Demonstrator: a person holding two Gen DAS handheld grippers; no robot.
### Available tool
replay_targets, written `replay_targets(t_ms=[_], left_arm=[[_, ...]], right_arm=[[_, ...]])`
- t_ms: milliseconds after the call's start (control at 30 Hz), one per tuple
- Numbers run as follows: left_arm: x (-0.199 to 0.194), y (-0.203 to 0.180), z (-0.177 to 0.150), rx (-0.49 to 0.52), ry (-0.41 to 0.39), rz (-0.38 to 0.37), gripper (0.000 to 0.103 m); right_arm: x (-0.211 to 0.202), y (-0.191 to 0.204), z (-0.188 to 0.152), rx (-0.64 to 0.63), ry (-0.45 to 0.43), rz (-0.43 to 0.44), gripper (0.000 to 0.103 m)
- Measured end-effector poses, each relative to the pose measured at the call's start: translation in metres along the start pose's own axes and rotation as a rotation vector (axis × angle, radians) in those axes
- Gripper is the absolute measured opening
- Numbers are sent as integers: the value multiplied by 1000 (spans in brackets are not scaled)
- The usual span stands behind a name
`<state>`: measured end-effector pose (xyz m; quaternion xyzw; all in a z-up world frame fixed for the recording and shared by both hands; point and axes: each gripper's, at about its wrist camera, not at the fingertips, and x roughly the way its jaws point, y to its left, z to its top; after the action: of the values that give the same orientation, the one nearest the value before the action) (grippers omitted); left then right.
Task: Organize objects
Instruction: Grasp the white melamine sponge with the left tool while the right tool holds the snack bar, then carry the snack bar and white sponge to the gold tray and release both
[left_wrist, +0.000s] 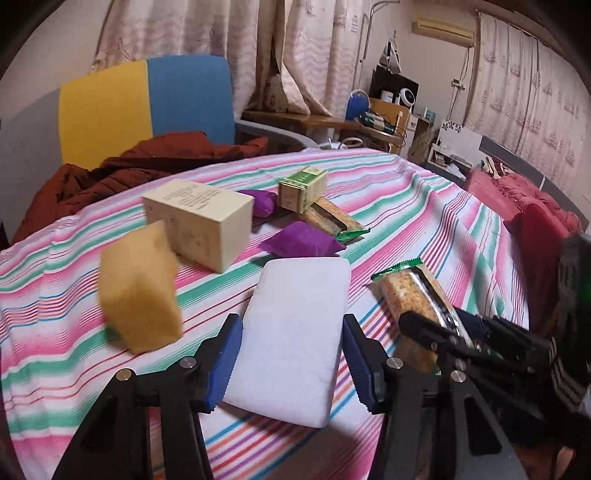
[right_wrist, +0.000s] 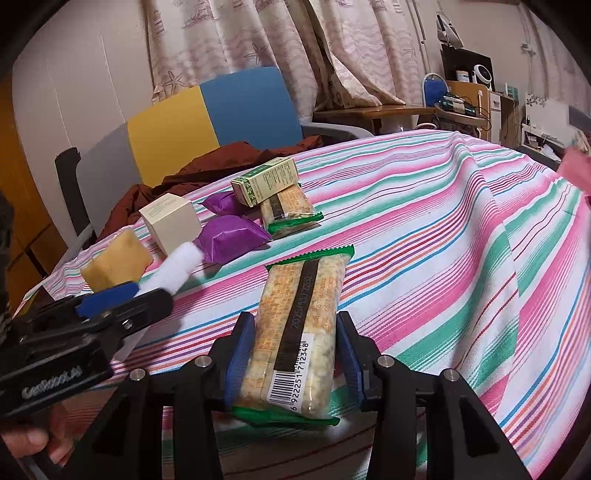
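Note:
My left gripper (left_wrist: 291, 323) is shut on a white sponge block (left_wrist: 295, 332); both blue pads press its long sides. In the right wrist view that white sponge (right_wrist: 173, 271) sticks out of the left gripper (right_wrist: 147, 291), tilted above the cloth. My right gripper (right_wrist: 294, 317) is shut on a green-edged cracker packet (right_wrist: 299, 314), also seen in the left wrist view as the cracker packet (left_wrist: 413, 291) in the right gripper (left_wrist: 436, 325). A yellow sponge (left_wrist: 140, 291) stands on end just left of the white one.
On the striped tablecloth (left_wrist: 424, 206) lie a cream box (left_wrist: 199, 221), a green box (left_wrist: 303, 188) resting on a second cracker packet (left_wrist: 332, 218), and two purple packets (left_wrist: 301, 242). Behind stands a yellow-and-blue chair (left_wrist: 147, 99) with brown cloth (left_wrist: 110, 173). Red bedding (left_wrist: 517, 192) is at right.

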<state>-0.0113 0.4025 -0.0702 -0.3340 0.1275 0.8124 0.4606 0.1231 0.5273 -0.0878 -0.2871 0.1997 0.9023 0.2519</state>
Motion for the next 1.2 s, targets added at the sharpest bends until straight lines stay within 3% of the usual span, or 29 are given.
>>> replay_targets(t_ms=[200, 400, 600, 800, 867, 967, 1033, 1200], left_arm=[[-28, 16, -20, -58, -60, 62, 55], [-44, 26, -32, -104, -69, 72, 55], [-57, 23, -42, -82, -103, 96, 55], [-66, 25, -51, -100, -120, 94, 55], [-66, 27, -70, -120, -101, 69, 54], [-88, 11, -79, -38, -164, 107, 54], [-94, 7, -83, -23, -152, 70, 54], [-122, 21, -90, -99, -178, 51, 54]], right_arm=[[0, 2, -1, -9, -4, -5, 45], [-3, 2, -1, -8, -1, 8, 43], [-15, 8, 0, 23, 22, 67, 41], [-29, 28, 1, -9, 36, 114, 40], [-34, 33, 1, -8, 46, 133, 40], [-42, 43, 0, -20, 53, 159, 40], [-48, 51, -1, -39, 54, 175, 40], [-55, 76, -4, -74, 65, 220, 40]])
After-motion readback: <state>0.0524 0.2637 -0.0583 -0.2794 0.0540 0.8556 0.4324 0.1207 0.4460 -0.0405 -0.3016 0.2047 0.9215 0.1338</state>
